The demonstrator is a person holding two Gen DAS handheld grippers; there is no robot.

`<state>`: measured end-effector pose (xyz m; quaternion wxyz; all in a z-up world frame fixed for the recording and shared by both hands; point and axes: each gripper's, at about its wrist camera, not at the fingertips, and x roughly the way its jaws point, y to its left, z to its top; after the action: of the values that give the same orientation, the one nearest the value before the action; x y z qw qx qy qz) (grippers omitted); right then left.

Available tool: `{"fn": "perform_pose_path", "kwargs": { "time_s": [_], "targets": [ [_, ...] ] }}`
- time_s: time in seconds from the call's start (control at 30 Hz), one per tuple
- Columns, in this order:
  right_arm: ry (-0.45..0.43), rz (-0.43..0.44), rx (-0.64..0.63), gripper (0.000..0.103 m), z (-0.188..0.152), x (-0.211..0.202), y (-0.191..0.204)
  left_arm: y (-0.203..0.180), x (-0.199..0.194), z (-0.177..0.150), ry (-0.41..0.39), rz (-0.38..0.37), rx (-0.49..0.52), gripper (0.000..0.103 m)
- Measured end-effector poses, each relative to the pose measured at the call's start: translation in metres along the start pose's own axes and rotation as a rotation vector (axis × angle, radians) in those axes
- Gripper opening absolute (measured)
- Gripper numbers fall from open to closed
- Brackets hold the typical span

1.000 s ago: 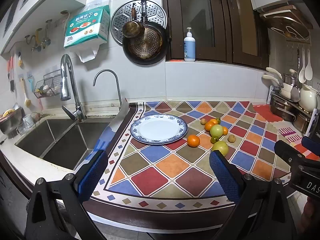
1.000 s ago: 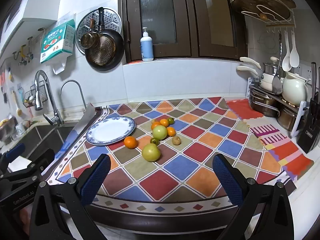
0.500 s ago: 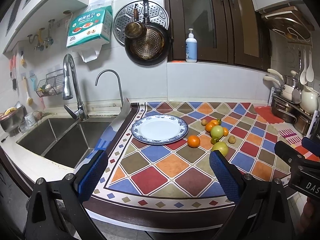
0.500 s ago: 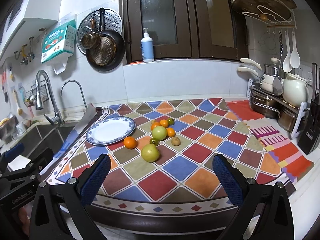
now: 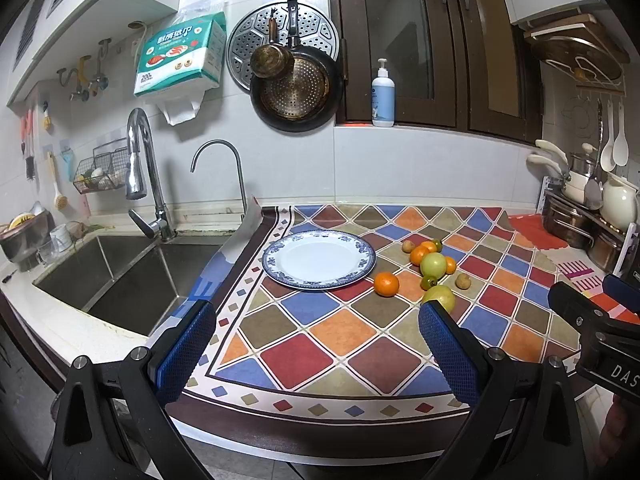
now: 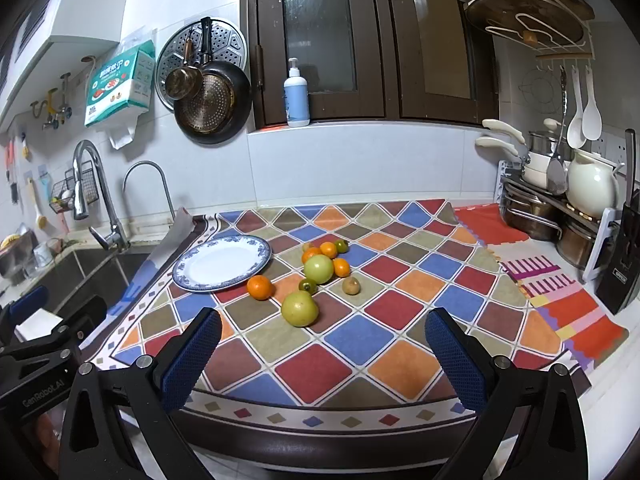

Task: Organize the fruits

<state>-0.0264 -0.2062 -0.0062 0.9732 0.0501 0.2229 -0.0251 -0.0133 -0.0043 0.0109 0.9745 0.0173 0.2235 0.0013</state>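
An empty white plate with a blue rim (image 5: pixel 362 254) (image 6: pixel 256 258) sits on the checked mat. To its right lies a loose group of fruit: an orange (image 5: pixel 386 283) (image 6: pixel 260 287) nearest the plate, two yellow-green apples (image 6: pixel 299 308) (image 6: pixel 318 268), several smaller oranges (image 6: pixel 329 249), small green and brown fruits (image 6: pixel 351 285). My left gripper (image 5: pixel 316 352) is open and empty, held at the counter's front edge, short of the plate. My right gripper (image 6: pixel 320 354) is open and empty, at the front edge, short of the near apple.
A steel sink (image 5: pixel 120 268) with a tall tap (image 5: pixel 146 176) lies left of the mat. Pots, a white jug (image 6: pixel 592 184) and a knife block (image 6: pixel 622 264) stand at the right. Pans hang on the back wall (image 6: pixel 208 96).
Both grippers have drifted slightly; the scene has shifted a little in both views. Nothing on the counter has moved.
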Motion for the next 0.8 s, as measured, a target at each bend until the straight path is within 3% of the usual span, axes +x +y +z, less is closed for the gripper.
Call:
{"fn": "perform_pose_path", "kwargs": {
  "time_s": [0.8],
  "targets": [
    [0.0, 0.0, -0.002, 0.102, -0.0017, 0.0022, 0.0005, -0.0009, 0.0028, -0.002, 0.002, -0.001, -0.002, 0.103]
  ]
}}
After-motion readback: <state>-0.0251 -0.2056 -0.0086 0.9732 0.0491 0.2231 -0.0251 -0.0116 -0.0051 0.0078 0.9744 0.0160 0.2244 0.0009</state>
